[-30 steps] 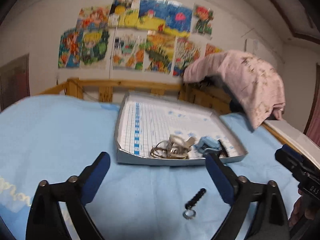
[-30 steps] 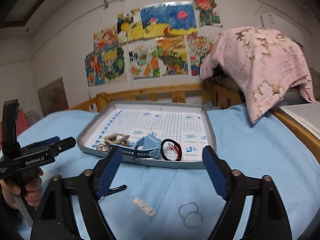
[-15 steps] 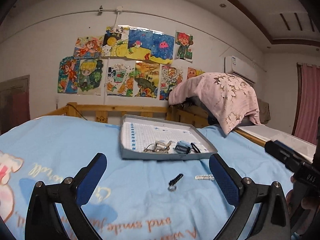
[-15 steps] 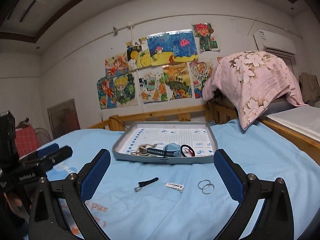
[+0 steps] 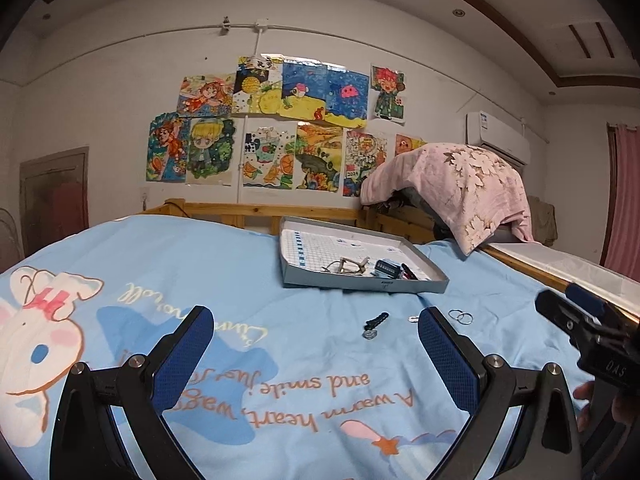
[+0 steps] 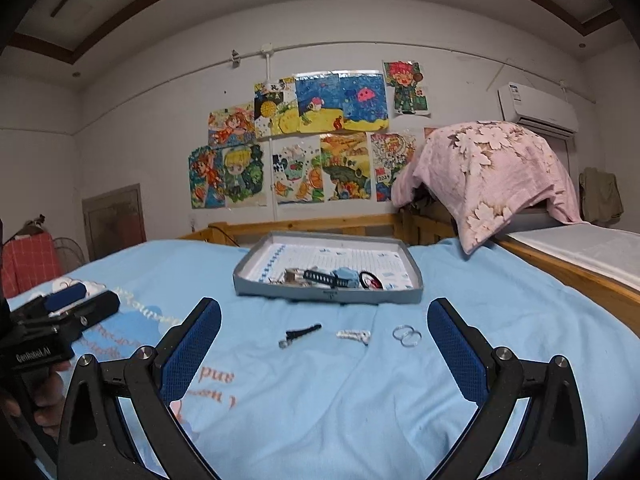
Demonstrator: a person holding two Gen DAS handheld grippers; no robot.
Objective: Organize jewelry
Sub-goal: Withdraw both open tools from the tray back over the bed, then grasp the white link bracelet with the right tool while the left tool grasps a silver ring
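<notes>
gaping empty, both tongs (image 5: 316, 338) (image 6: 324, 330) face a shallow, possibly cardboard tray (image 6: 416, 280).

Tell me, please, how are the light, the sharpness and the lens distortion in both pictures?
Left wrist view: dim warm indoor light, sharp, strong fisheye bending of the ceiling trim. Right wrist view: same light, no glare, dark corners, tray sharp.

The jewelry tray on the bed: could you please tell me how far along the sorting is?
Done: a watch and a black bracelet lie in the tray. In hand: nothing; both grippers are open. Left on the bedsheet: black charm, white clip, two rings.
</notes>
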